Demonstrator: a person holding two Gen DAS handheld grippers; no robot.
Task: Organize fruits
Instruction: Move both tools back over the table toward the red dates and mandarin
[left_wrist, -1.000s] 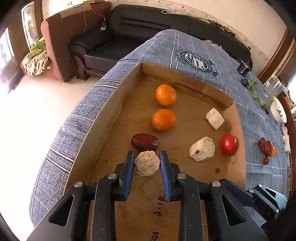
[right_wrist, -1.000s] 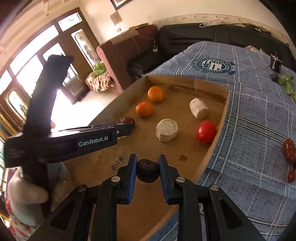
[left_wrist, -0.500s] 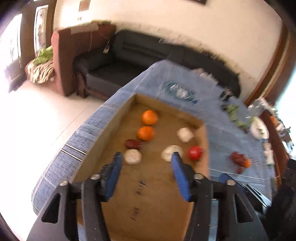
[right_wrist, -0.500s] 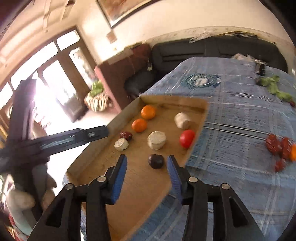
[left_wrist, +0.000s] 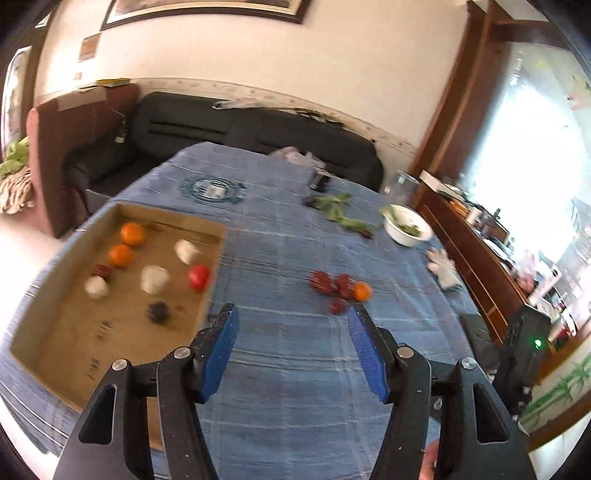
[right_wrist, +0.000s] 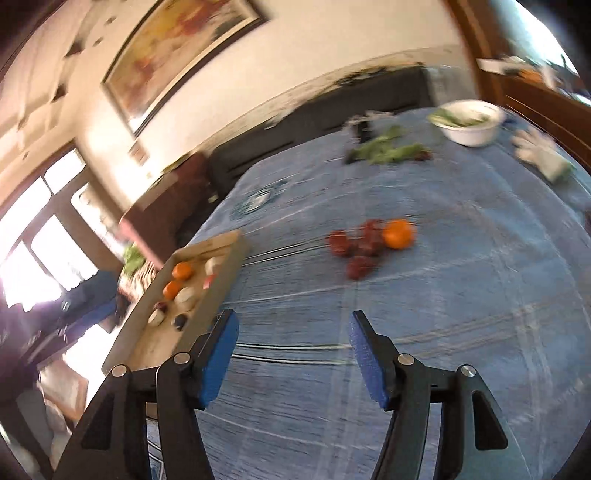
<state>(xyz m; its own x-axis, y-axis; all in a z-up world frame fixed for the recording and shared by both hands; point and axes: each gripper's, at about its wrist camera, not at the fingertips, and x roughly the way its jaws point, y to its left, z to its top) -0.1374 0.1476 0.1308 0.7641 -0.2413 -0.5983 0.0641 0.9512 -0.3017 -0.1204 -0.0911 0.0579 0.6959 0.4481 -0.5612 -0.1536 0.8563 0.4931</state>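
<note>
A shallow cardboard tray (left_wrist: 55, 365) lies at the left of the blue-clothed table. In it are two oranges (left_wrist: 132, 234), a red tomato (left_wrist: 198, 277), several pale pieces (left_wrist: 154, 279), a dark red date (left_wrist: 103, 271) and a dark fruit (left_wrist: 159, 312). The tray also shows in the right wrist view (right_wrist: 221, 273). A cluster of red dates (left_wrist: 328, 282) with a small orange (left_wrist: 362, 291) lies loose on the cloth (right_wrist: 354, 243). My left gripper (left_wrist: 291, 347) is open and empty above the cloth. My right gripper (right_wrist: 291, 347) is open and empty.
A white bowl (left_wrist: 406, 230) with greens and loose leaves (left_wrist: 336, 210) sit at the far side. A white glove (left_wrist: 441, 267) lies near the right table edge. A black sofa (left_wrist: 221, 129) stands behind the table, a wooden sideboard (left_wrist: 476, 258) at the right.
Both grippers let go of their pieces in the tray, opened wide, pulled back and swung right, over the cloth toward the loose dates and orange.
</note>
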